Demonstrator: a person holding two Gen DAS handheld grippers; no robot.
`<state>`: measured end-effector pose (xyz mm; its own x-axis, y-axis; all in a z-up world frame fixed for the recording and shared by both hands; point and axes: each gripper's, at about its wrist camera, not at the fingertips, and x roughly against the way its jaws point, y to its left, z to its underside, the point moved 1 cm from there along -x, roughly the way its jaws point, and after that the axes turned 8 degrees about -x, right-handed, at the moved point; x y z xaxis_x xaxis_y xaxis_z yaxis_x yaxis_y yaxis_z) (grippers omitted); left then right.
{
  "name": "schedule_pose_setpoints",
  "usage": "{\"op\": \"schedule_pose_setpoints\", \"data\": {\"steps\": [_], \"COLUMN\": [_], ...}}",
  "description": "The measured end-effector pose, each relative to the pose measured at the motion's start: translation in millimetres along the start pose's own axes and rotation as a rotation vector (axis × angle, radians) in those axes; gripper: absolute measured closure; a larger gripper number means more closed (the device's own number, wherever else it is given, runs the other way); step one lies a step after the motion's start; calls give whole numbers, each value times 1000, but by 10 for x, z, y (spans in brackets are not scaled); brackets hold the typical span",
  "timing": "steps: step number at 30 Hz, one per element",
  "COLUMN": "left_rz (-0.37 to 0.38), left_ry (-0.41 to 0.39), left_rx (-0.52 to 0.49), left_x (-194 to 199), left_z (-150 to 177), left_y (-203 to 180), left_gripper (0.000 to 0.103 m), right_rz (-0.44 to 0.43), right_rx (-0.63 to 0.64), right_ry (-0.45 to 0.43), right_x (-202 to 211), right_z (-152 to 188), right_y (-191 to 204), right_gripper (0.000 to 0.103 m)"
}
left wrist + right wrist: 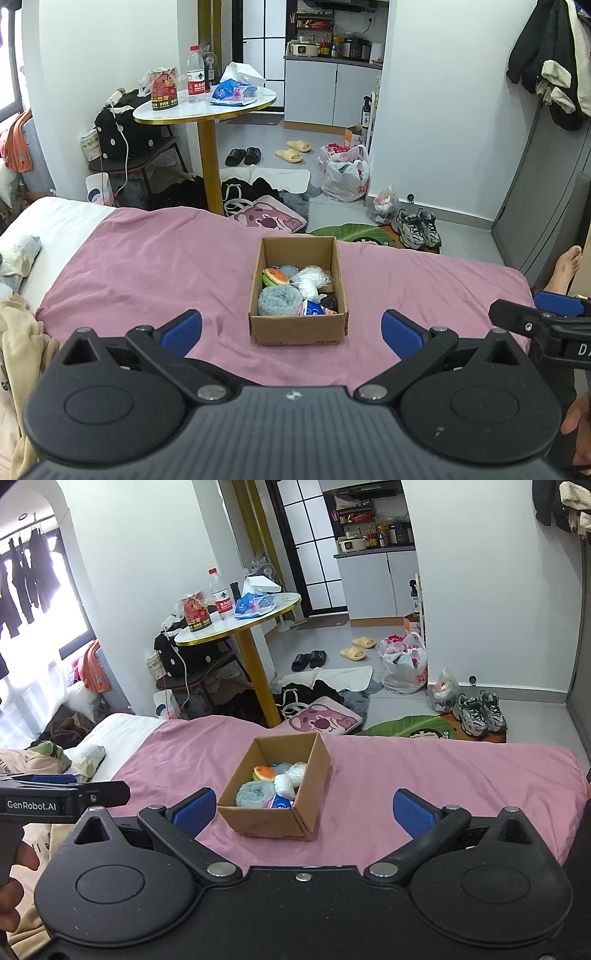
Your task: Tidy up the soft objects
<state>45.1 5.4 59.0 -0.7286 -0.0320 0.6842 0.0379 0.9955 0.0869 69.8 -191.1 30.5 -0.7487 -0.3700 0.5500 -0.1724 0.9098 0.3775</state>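
Observation:
An open cardboard box [297, 328] [280, 821] sits on the pink bedspread [147, 266] [424, 768]. Inside lie several soft items: a blue fluffy roll [276, 301] [253, 794], an orange-and-green plush [276, 277] [263, 774], white bagged bundles [309, 282] [286, 784], and a dark item [329, 302]. My left gripper [291, 330] is open and empty, just in front of the box. My right gripper [303, 808] is open too, holding nothing, with the box slightly left of its centre. Each gripper shows at the edge of the other's view.
Past the bed's far edge stand a round gold-legged table [207, 107] [240, 627] with a bottle and packets, bags, slippers and sneakers [417, 227] on the floor. A beige garment [18, 350] lies at the bed's left. A bare foot [563, 269] shows at right.

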Motion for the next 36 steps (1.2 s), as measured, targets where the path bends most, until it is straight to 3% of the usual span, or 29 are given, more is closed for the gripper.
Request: {"op": "schedule_pose_setpoints", "data": {"steps": [36], "left_rz": [8], "left_ry": [-1], "left_rx": [-17], "left_x": [27], "left_z": [66], "left_y": [-22], "left_gripper": [0], "right_rz": [9], "right_rx": [11], "right_ry": [-25], "right_x": [97], "right_z": [-52], "right_y": [-19], "right_gripper": [0]}}
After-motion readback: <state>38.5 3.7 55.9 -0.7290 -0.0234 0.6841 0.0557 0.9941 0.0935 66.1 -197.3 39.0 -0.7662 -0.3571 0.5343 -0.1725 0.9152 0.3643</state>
